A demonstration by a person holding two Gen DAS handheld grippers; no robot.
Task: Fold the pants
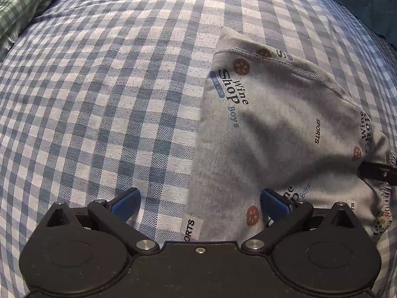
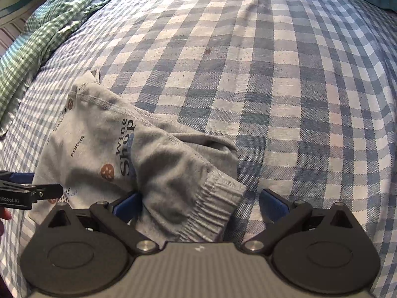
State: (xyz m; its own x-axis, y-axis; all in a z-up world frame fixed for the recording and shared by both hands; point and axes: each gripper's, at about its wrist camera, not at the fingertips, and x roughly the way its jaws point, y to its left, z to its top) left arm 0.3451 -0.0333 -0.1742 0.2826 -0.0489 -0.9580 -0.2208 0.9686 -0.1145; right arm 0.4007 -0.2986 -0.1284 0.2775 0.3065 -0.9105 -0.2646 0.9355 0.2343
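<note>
Lying bunched on the blue-checked bed [image 1: 99,99], the grey printed pants [image 1: 273,129] are the landmark. At their near left edge, the left hand-held gripper [image 1: 199,202] stands spread, gripping nothing. At their ribbed cuff [image 2: 211,211], the right hand-held gripper [image 2: 199,204] is spread too, the cuff between its fingers. Far left of the pants lies green-checked bedding [image 2: 49,24].

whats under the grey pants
The grey pants lie bunched on the blue checked bedcover, which shows all around them. Their ribbed cuff rests between the open right tool's fingers. Whatever lies beneath the folded layers is covered.
</note>
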